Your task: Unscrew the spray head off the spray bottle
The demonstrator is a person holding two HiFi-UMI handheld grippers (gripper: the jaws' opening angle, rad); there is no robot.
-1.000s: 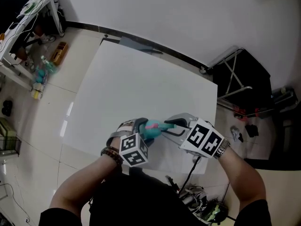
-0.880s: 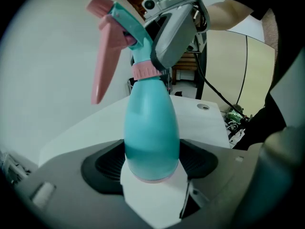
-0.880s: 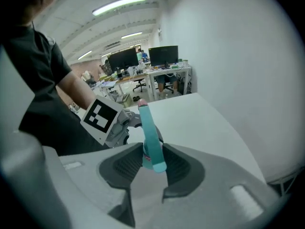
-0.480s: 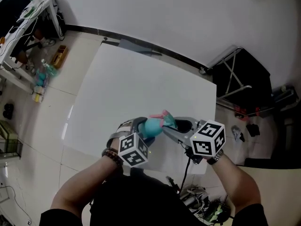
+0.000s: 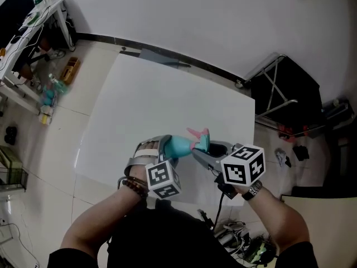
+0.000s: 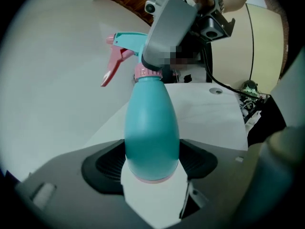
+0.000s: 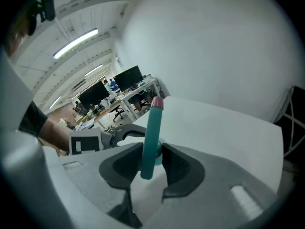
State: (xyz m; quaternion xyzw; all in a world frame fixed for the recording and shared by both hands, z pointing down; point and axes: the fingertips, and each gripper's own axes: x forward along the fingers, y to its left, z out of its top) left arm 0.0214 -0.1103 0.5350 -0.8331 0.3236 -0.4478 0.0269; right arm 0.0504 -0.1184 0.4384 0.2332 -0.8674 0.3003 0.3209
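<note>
A teal spray bottle (image 5: 178, 146) with a pink collar is held above the near edge of the white table (image 5: 167, 88). My left gripper (image 5: 166, 152) is shut on the bottle's body (image 6: 151, 132), near its base. The spray head (image 6: 127, 39) is teal with a pink trigger (image 6: 110, 70) and points away from me. My right gripper (image 5: 202, 151) is shut on that spray head (image 7: 152, 132), whose pink nozzle tip (image 7: 157, 102) sticks out past the pads. In the left gripper view the right gripper's grey finger (image 6: 167, 27) covers the neck and part of the head.
A black folding stand (image 5: 279, 88) sits off the table's far right corner. Cables (image 5: 245, 244) lie on the floor by my right arm. A cluttered desk (image 5: 33, 15) and small items on the floor (image 5: 50, 88) are at the far left.
My right gripper has rolled with the spray head in it, so the pink trigger has swung from near the left gripper's side up and away. Both hands stayed in place.
</note>
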